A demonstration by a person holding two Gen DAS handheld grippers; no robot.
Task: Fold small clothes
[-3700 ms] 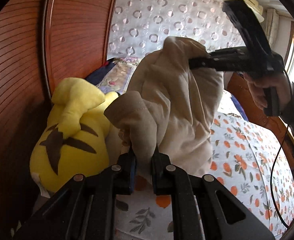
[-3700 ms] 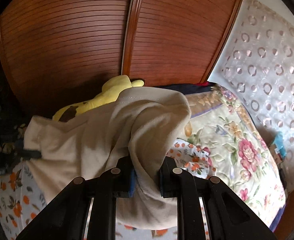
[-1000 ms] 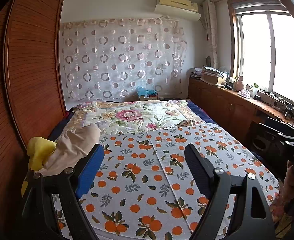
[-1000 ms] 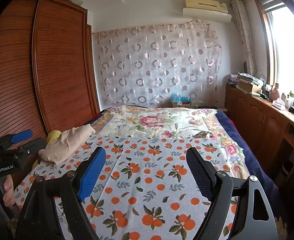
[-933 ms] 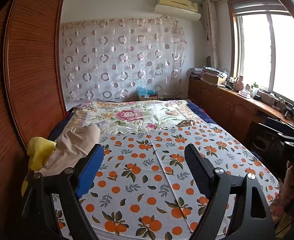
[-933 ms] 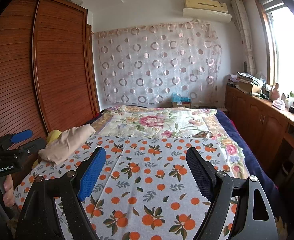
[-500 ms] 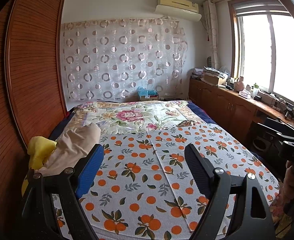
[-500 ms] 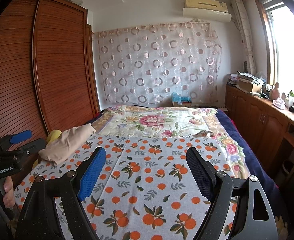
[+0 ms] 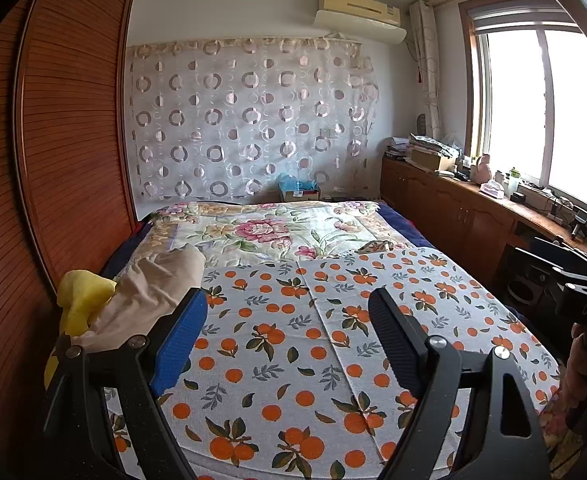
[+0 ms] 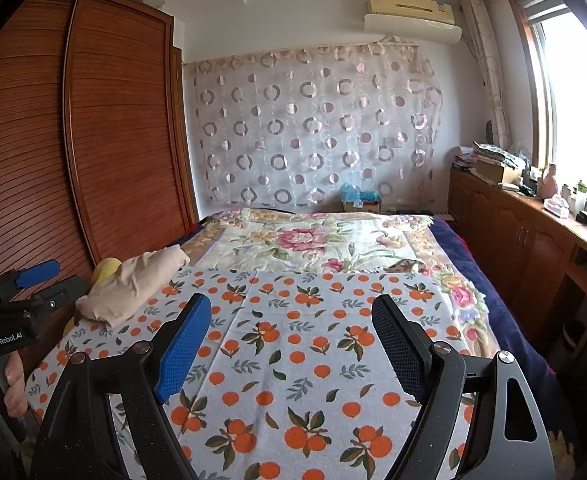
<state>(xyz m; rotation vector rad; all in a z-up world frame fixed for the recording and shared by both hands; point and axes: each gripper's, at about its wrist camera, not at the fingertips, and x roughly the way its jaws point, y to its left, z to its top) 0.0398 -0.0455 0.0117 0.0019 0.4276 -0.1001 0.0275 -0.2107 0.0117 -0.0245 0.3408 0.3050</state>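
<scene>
A folded beige garment lies at the left edge of the bed, resting against a yellow plush toy. It also shows in the right wrist view. My left gripper is open and empty, held back over the foot of the bed. My right gripper is open and empty too, also over the foot of the bed. The left gripper shows at the left edge of the right wrist view, and the right gripper's body at the right edge of the left wrist view.
An orange-print sheet covers the near half of the bed, a floral quilt the far half. A wooden wardrobe stands along the left. A low wooden cabinet with clutter runs under the window on the right.
3.7 s ago both grippers were shut on the beige garment by the plush toy. They have since let go and pulled back. Over the last second nothing has visibly moved.
</scene>
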